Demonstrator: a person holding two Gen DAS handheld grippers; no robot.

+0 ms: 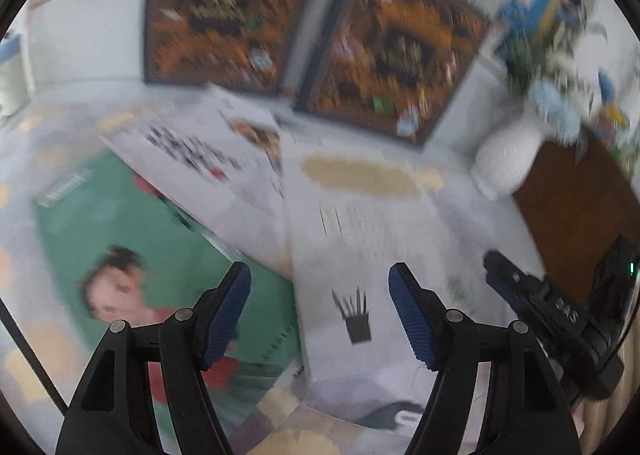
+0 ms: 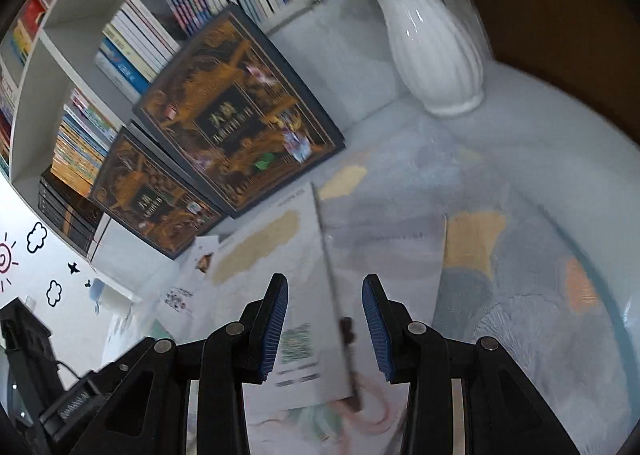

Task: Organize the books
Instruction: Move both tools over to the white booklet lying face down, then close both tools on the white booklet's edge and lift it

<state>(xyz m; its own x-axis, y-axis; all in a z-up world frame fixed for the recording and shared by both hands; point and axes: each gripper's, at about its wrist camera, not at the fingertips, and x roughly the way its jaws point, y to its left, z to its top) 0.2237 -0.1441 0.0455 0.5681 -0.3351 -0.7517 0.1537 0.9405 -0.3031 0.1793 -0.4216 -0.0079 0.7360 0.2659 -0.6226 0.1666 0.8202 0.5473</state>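
Observation:
Several books lie on a pale patterned rug. In the left wrist view a green book with a child's face, a white book with dark print and a white book with a beige patch overlap. My left gripper is open and empty, above the green and beige-patch books. My right gripper is open, its jaws either side of the raised edge of the beige-patch white book, not touching it. The right gripper also shows at the right edge of the left wrist view.
Two large dark ornate books lean against a white bookshelf full of upright books. A white ribbed vase with blue flowers stands on the rug by a brown panel. The rug spreads to the right.

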